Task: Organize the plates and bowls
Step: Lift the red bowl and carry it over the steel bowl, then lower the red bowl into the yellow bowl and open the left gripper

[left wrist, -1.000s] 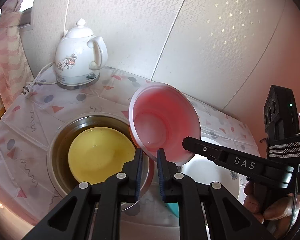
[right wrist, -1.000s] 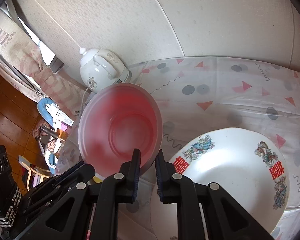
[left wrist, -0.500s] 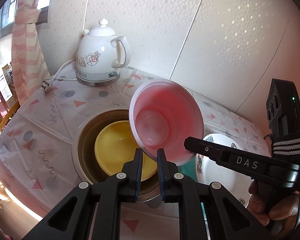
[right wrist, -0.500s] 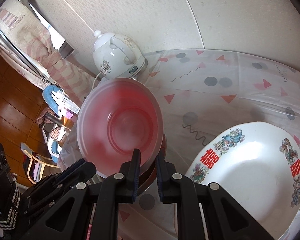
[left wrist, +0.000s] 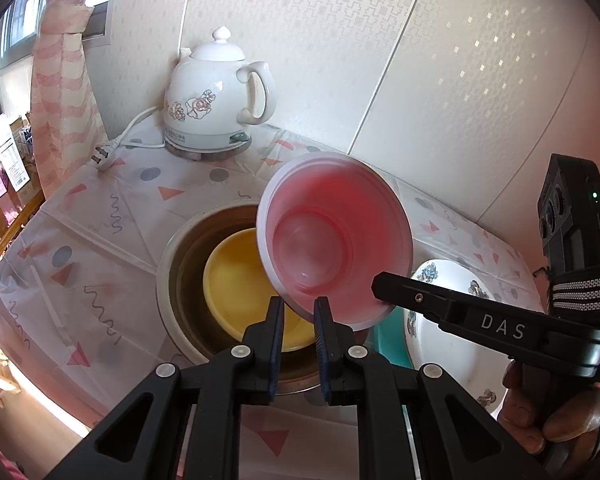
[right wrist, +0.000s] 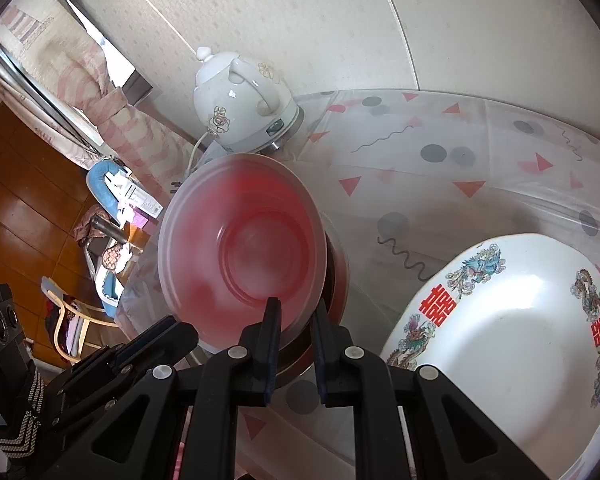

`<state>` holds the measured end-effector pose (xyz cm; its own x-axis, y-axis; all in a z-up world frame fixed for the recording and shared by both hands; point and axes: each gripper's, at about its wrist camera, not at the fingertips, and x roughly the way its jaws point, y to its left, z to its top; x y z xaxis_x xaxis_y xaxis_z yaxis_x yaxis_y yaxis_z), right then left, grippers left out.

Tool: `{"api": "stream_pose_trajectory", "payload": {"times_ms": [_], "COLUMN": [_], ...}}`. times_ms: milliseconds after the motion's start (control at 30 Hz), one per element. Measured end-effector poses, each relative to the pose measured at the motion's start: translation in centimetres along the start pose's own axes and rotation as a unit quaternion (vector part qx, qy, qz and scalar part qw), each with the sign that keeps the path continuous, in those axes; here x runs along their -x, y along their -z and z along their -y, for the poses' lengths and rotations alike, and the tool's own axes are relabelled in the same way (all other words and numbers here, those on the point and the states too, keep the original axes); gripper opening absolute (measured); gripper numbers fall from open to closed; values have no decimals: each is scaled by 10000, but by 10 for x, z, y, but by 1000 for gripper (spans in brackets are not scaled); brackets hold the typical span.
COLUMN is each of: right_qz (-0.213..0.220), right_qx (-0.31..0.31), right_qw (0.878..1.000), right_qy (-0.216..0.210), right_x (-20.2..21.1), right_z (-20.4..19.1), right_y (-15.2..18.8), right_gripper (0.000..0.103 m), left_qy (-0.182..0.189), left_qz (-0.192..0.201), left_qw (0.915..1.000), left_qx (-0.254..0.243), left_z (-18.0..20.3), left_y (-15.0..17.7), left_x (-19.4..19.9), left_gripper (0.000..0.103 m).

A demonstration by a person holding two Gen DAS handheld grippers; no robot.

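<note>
Pink, translucent plastic: the bowl (left wrist: 334, 240) is held in the air, tilted with its opening toward the cameras, above the near right rim of a metal basin (left wrist: 172, 280). Both tools grip its lower rim. The left tool (left wrist: 298, 320) is clamped on the rim's bottom edge, and the right tool (right wrist: 296, 320) is clamped on the same rim a little further along; seen from the left wrist, the right tool's finger reaches in from the right. A yellow bowl (left wrist: 236, 292) lies inside the basin. To the right on the desk (left wrist: 112, 208), which wears a patterned plastic cover, stands a large white dish (right wrist: 512, 344) with red characters and painted figures. At the back, near the wall, a white kettle (left wrist: 216, 96) with flower decoration sits on its base.
</note>
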<state>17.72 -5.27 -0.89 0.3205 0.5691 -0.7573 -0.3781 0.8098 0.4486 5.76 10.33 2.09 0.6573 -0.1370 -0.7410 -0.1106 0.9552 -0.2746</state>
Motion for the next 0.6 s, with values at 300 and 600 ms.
{"api": "stream_pose_trajectory", "payload": {"times_ms": [300,600], "right_qz": [-62,52], "right_qx": [71,202], "right_qw": [9999,9994], "right_qy": [-54,-294], "right_x": [-3,8], "right_z": [-7,-22], "right_y": [0,-12], "right_gripper": [14,14], "left_qy": [37,311], "left_qz": [-62,35], "left_qw": [9999,9988], "left_qx": [89,380], "left_z": [-7,-21], "left_y": [1,-17], "left_x": [-1,12], "left_gripper": [14,14]}}
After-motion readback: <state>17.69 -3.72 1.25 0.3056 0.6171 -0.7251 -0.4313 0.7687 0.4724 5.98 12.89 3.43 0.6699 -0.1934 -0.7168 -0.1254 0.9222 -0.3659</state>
